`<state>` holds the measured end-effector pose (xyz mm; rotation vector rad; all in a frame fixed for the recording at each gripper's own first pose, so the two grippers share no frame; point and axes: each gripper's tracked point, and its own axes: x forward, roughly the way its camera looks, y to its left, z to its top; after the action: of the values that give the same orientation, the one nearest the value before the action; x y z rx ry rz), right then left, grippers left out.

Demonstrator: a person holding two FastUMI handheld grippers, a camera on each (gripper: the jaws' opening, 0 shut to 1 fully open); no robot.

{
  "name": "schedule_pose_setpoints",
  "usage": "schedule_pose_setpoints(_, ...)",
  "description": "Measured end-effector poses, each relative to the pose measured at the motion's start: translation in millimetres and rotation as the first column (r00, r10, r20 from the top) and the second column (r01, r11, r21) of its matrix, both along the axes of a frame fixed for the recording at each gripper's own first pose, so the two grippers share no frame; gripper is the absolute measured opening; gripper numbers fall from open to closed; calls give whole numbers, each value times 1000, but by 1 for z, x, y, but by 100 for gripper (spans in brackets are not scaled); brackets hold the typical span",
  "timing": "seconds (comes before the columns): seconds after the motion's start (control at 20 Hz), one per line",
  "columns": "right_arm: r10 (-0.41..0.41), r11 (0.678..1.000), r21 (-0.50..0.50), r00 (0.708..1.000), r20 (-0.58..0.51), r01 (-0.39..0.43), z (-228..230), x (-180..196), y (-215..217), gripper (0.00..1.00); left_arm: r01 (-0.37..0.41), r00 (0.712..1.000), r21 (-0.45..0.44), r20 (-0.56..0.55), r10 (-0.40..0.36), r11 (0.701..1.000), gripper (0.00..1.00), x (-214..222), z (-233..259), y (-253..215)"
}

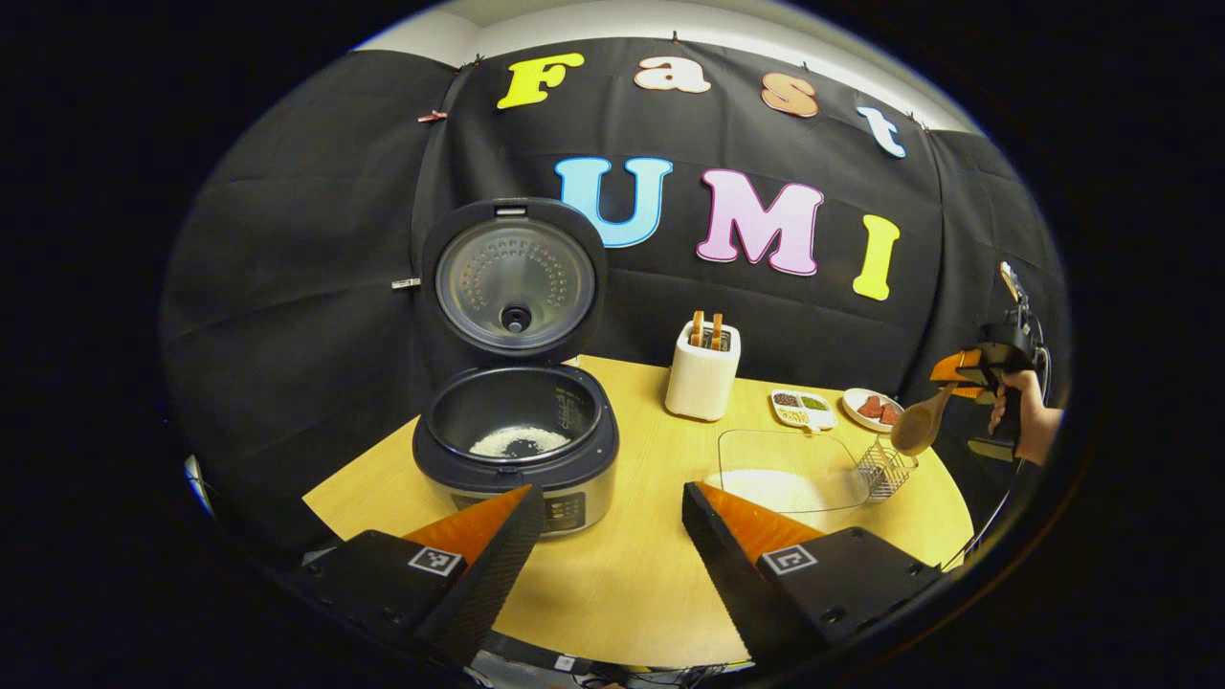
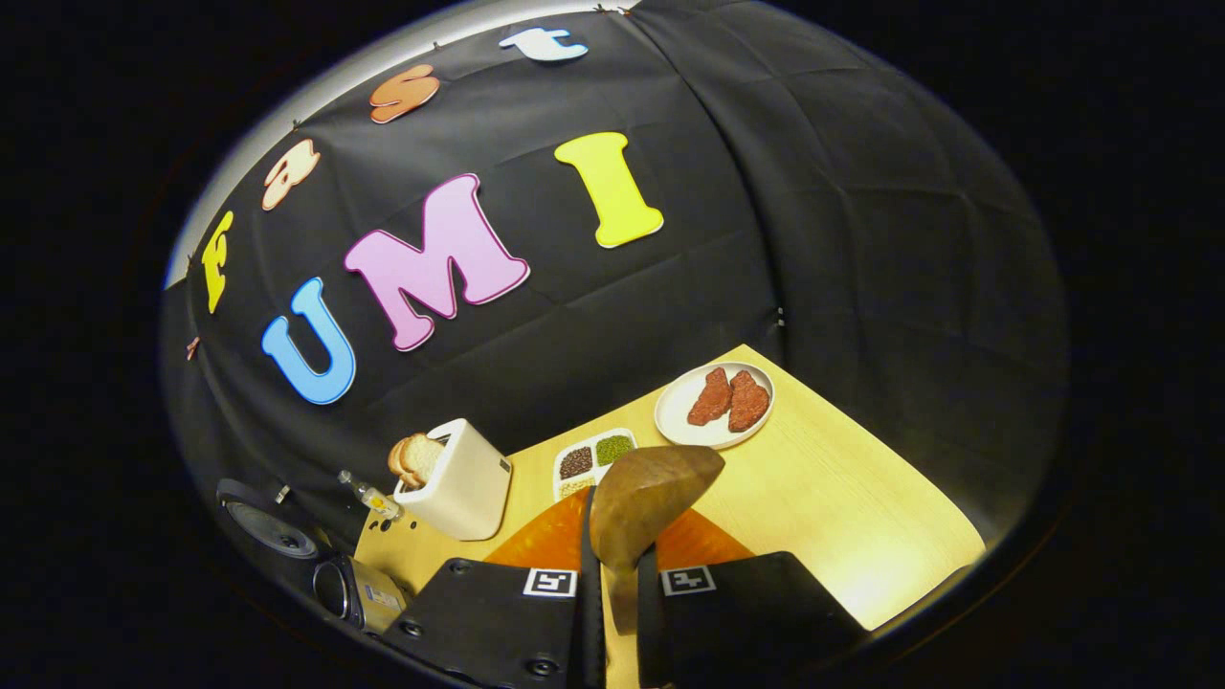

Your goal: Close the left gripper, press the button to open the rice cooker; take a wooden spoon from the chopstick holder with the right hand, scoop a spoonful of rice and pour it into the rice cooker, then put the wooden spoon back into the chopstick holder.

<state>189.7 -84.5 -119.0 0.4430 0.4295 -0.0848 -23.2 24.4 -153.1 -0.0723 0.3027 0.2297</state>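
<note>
The rice cooker point(image 1: 517, 450) stands on the table with its lid point(image 1: 515, 282) raised and a little rice point(image 1: 520, 441) in the pot. My left gripper point(image 1: 610, 492) is open in front of it, holding nothing. At the far right a hand point(image 1: 1029, 416) holds my right gripper point(image 1: 968, 369), shut on the handle of the wooden spoon point(image 1: 916, 427). The spoon's bowl hangs just above the wire chopstick holder point(image 1: 885, 469). In the right gripper view the wooden spoon point(image 2: 651, 498) sticks up between the fingers of my right gripper point(image 2: 617, 566). A glass tray of rice point(image 1: 785, 471) lies beside the holder.
A white toaster point(image 1: 703, 375) with bread stands at the back of the yellow table point(image 1: 632, 574). A compartment dish point(image 1: 804, 409) and a plate of meat point(image 1: 871, 407) lie behind the tray. The right gripper view shows the toaster point(image 2: 459, 483), dish point(image 2: 593, 457), plate point(image 2: 713, 402) and cooker point(image 2: 359, 593).
</note>
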Motion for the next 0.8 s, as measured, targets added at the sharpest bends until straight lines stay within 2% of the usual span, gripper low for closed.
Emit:
schedule_pose_setpoints(0.2, 44, 999, 16, 997, 57, -45, 33, -16, 48, 17, 40, 999, -16, 2, -40, 999, 96, 3, -6, 25)
schedule_pose_setpoints(0.35, 105, 994, -26, 992, 74, -104, 34, -22, 87, 17, 70, 998, -37, 4, -70, 997, 96, 3, -10, 32)
schedule_pose_setpoints(0.4, 129, 991, -35, 989, 71, -127, 30, -25, 101, 17, 80, 997, -39, 5, -80, 996, 93, 2, -12, 34)
schedule_pose_setpoints(0.45, 148, 989, -38, 987, 65, -145, 24, -26, 115, 17, 92, 996, -41, 3, -92, 995, 96, 1, -13, 36)
schedule_pose_setpoints(0.55, 175, 984, -48, 983, 54, -173, 9, -28, 137, 18, 112, 994, -42, -5, -112, 993, 95, 1, -16, 39)
schedule_pose_setpoints(0.8, 208, 970, -128, 978, 3, -206, -46, -25, 168, 17, 138, 989, -46, -39, -140, 989, 96, -1, -31, 51)
